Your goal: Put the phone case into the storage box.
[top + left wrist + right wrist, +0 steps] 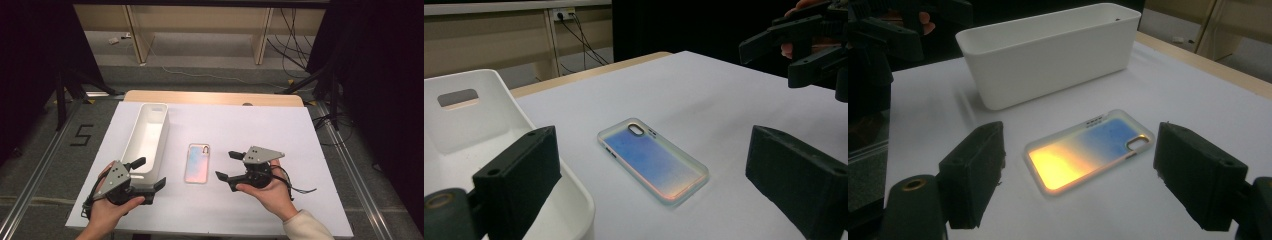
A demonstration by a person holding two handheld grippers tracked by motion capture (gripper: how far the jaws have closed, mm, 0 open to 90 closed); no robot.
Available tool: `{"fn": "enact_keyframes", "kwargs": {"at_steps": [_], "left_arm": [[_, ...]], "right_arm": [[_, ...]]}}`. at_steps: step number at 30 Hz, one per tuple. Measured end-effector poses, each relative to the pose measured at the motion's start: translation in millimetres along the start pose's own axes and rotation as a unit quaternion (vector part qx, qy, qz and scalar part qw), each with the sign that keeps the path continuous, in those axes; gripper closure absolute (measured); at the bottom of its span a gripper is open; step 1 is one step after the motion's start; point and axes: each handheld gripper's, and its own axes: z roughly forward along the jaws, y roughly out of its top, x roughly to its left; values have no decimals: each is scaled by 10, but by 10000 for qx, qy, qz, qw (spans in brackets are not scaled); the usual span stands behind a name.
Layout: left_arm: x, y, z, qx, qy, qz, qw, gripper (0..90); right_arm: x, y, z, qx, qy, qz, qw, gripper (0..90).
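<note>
Phone case (197, 163) is laid flat on the white table cover (280, 125), between the two grippers and just right of the long white bin (145, 137), from which it is kept apart by a strip of bare cover. From the high view, the left gripper (148, 174) is seen held at the bin's near end, one jaw over the bin's rim, while the right gripper (228, 165) is held to the case's right with both jaws pointed toward it; nothing is touched by either. Both sets of jaws are spread wide and nothing is gripped. In the left gripper view the case (653, 161) is framed between the black jaws, its camera cutout turned away, and the bin's handle slot (458, 97) is revealed, with the other gripper (809, 45) visible at upper right. In the right gripper view the case (1089, 148) is shown glowing orange at its near end and blue toward the cutout, and the bin's outer side wall (1058, 67) is presented behind it.
</note>
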Motion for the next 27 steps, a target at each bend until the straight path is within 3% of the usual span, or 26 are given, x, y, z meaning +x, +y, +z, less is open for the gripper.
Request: {"fn": "enact_keyframes", "kwargs": {"at_steps": [5,6,9,13,18,22,23,24,25,26,27], "left_arm": [[-4,4,-2,-13,9,14,10000,65],[-3,4,-2,-12,14,12,10000,65],[-1,4,-1,-5,22,15,10000,65],[2,3,-2,-27,18,0,10000,65],[3,8,-12,-29,38,-2,10000,65],[3,8,-10,-27,30,-8,10000,65],[3,8,-10,-28,27,-9,10000,65],[3,9,-10,-26,28,-8,10000,65],[2,9,-10,-29,27,-11,10000,65],[2,9,-11,-29,26,-8,10000,65],[0,10,-11,-31,27,-8,10000,65]], "right_arm": [[45,55,57,151,200,-87,9996,218],[72,74,109,217,227,-249,9992,220],[104,99,159,338,256,-406,9983,226],[142,148,239,675,336,-653,9950,256],[172,153,379,952,464,-788,9912,276],[187,143,490,1264,523,-874,9867,298],[192,144,546,1460,562,-939,9832,307],[192,144,546,1460,562,-939,9832,307],[204,143,605,1757,584,-976,9779,314],[204,143,605,1757,584,-976,9779,314],[208,144,659,1903,575,-1066,9742,326]]}}
